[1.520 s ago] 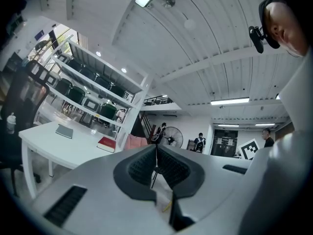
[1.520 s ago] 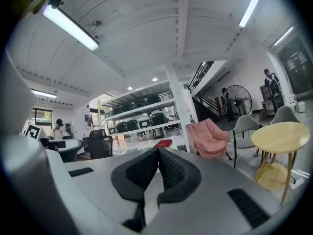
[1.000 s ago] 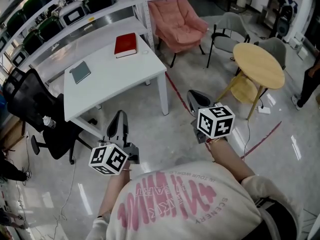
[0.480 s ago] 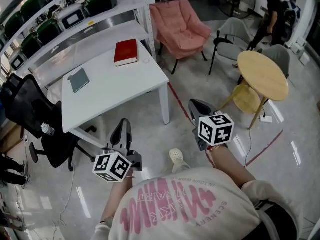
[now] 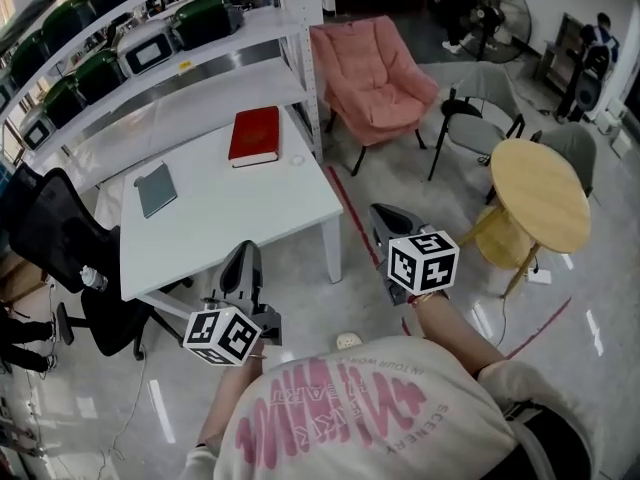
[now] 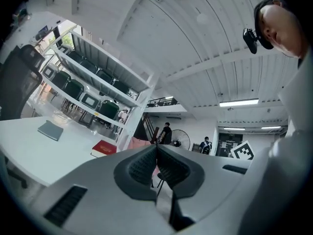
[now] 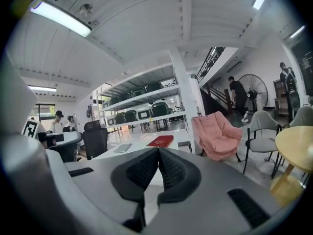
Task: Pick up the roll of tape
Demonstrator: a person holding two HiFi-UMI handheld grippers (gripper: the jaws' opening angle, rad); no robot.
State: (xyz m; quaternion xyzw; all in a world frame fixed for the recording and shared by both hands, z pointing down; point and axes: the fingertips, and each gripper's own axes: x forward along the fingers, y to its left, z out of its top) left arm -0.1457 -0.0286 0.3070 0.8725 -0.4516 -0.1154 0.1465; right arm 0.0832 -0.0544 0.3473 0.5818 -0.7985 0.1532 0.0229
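We are holding both tools with jaws pressed together, gripping nothing.
The left tool [image 5: 243, 258] and right tool [image 5: 382, 218] are hovering over the floor [image 5: 310, 290] by the white table [image 5: 230, 218]; a small pale ring, seemingly the roll of tape [image 5: 296, 161], is lying beside the red book [image 5: 255, 135], well apart from both.

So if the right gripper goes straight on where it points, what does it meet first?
The right gripper probably meets the white table first, before the red book; depth is unclear.
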